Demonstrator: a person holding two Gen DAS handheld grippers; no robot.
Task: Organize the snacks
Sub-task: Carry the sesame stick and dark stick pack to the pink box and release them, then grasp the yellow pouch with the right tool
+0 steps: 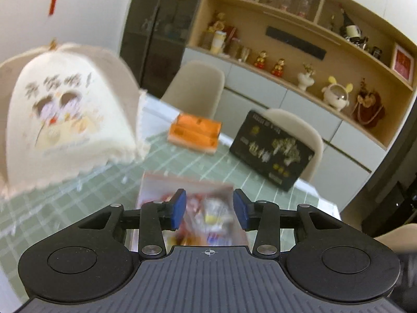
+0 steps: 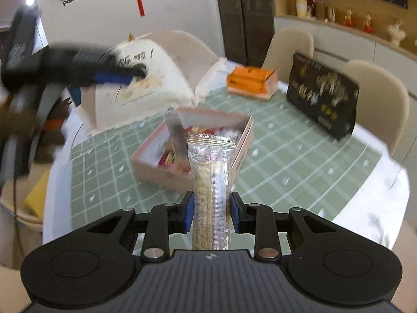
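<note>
Right gripper [image 2: 211, 212] is pinching one snack bar [image 2: 211, 182] in a clear wrapper, pads clamped on its sides, the bar sticking straight out ahead of the fingers. Just past the bar's tip and lower down sits the pink box [image 2: 156, 167] on the table [image 2: 299, 161], open, with a few wrapped snacks already inside; too blurry to count them.

Left gripper [image 1: 209, 210] has its jaws apart with nothing between the pads, hovering over that same box [image 1: 156, 182].

So my read: partway done. Some snacks are boxed, one bar is in hand and not placed yet, and I can't see any loose ones left on the table.

Count: one pink box, one held bar, two grippers. Farther ahead: one orange box [image 2: 250, 80], one black box [image 2: 323, 96], one food cover [image 2: 146, 78].
</note>
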